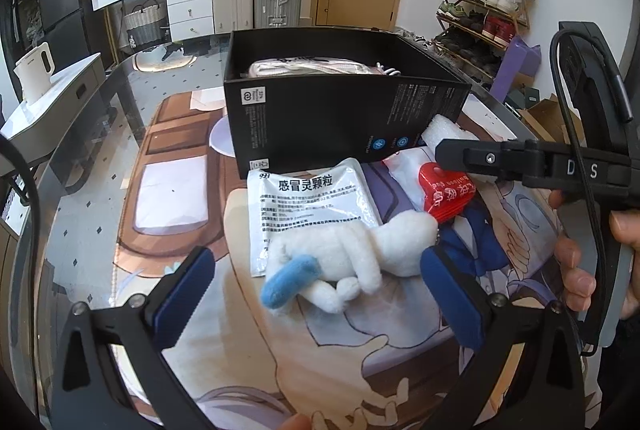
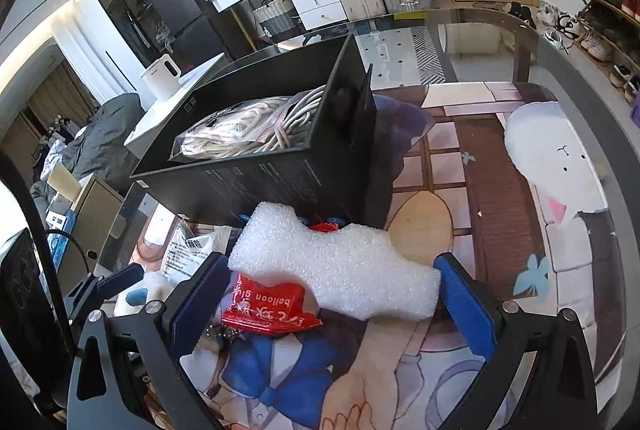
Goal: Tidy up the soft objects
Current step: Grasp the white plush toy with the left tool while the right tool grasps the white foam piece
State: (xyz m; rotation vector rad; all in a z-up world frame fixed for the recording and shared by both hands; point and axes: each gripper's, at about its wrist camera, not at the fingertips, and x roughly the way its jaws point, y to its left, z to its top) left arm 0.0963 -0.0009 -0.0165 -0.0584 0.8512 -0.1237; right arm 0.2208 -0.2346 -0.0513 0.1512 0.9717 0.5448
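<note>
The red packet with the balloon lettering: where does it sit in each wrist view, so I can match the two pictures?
Left wrist view: the red packet lies right of centre, just under the right gripper, beside the white plush toy.
Right wrist view: it lies low and centre-left, partly under the white foam piece, between the open gripper's fingers.
Shared landmark: the black box behind it.

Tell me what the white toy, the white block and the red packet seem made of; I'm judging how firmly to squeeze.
Toy: plush fabric, fuzzy matte pile, with a blue fuzzy part.
White block: likely packing foam, with a bubbly, pebbled surface.
Red packet: thin glossy plastic film, crinkled and shiny.
All look soft.
</note>
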